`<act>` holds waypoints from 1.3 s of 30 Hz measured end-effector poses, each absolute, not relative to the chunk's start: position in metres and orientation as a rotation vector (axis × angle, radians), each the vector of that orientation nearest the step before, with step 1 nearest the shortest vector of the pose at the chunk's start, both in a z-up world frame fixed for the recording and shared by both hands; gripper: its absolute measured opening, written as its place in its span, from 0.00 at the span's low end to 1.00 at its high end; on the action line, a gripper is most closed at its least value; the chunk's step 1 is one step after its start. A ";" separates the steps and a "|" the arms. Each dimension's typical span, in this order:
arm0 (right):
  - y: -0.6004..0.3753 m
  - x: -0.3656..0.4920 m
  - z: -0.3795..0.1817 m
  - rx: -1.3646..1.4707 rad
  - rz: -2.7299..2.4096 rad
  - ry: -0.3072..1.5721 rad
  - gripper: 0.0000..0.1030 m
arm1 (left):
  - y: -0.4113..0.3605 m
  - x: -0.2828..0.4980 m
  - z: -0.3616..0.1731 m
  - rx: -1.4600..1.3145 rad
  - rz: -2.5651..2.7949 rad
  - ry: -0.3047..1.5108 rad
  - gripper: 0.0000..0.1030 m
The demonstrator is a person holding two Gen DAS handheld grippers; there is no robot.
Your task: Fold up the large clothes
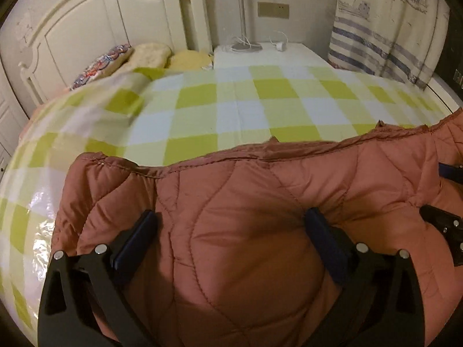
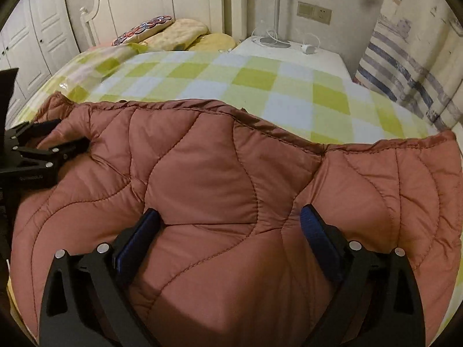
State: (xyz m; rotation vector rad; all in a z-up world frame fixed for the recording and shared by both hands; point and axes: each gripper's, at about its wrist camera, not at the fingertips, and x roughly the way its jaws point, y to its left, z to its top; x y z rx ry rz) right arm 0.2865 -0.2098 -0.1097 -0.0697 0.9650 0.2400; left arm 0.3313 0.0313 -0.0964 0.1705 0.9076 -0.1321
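Observation:
A rust-red quilted jacket (image 1: 246, 202) lies at the near side of a bed and fills the lower half of both views (image 2: 202, 173). My left gripper (image 1: 231, 225) has its jaws wide apart with a thick bulge of the padded fabric pressed between the blue pads (image 1: 136, 243). My right gripper (image 2: 231, 222) stands the same way, with jacket fabric bulging between its pads (image 2: 321, 240). The left gripper also shows at the left edge of the right wrist view (image 2: 43, 150), and the right gripper shows at the right edge of the left wrist view (image 1: 445, 225), both gripping the jacket near its stitched hem.
The bed carries a green, white and yellow checked sheet (image 1: 231, 107). Pillows (image 1: 150, 55) lie by the white headboard (image 1: 115, 14). A white side table (image 2: 289, 52) bears a lamp base and a charger. A striped fabric bundle (image 1: 385, 29) stands at right. White wardrobe doors (image 2: 37, 37) are at left.

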 end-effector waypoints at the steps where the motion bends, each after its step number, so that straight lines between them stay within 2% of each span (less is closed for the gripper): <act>1: -0.210 0.284 -0.110 -0.065 0.243 0.969 0.89 | 0.031 0.331 -0.098 0.167 -0.137 0.908 0.98; 10: -0.199 0.266 -0.110 -0.097 0.236 0.974 0.90 | 0.032 0.307 -0.100 0.162 -0.148 0.907 0.98; 16: -0.190 0.263 -0.100 -0.164 0.229 0.980 0.92 | 0.053 0.289 -0.074 0.128 -0.014 0.784 0.98; 21: -0.206 0.246 -0.052 -0.187 0.207 0.829 0.92 | 0.127 0.304 -0.066 -0.092 0.130 0.849 0.96; 24: -0.239 0.247 -0.036 -0.093 0.154 0.773 0.92 | 0.135 0.296 -0.060 -0.078 0.145 0.793 0.97; 26: -0.255 0.255 -0.048 -0.048 0.122 0.804 0.92 | 0.123 0.292 -0.065 -0.016 0.166 0.766 0.98; 29: -0.260 0.276 -0.105 -0.065 0.080 0.950 0.95 | 0.115 0.300 -0.078 0.031 0.223 0.812 0.98; 33: -0.257 0.280 -0.097 -0.055 0.091 0.948 0.95 | 0.126 0.303 -0.075 -0.003 0.274 0.825 0.98; 35: -0.251 0.270 -0.079 -0.054 0.129 0.895 0.95 | 0.124 0.295 -0.061 0.003 0.295 0.781 0.92; 39: -0.228 0.261 -0.050 -0.033 0.227 0.810 0.95 | 0.087 0.265 -0.005 -0.015 0.175 0.615 0.95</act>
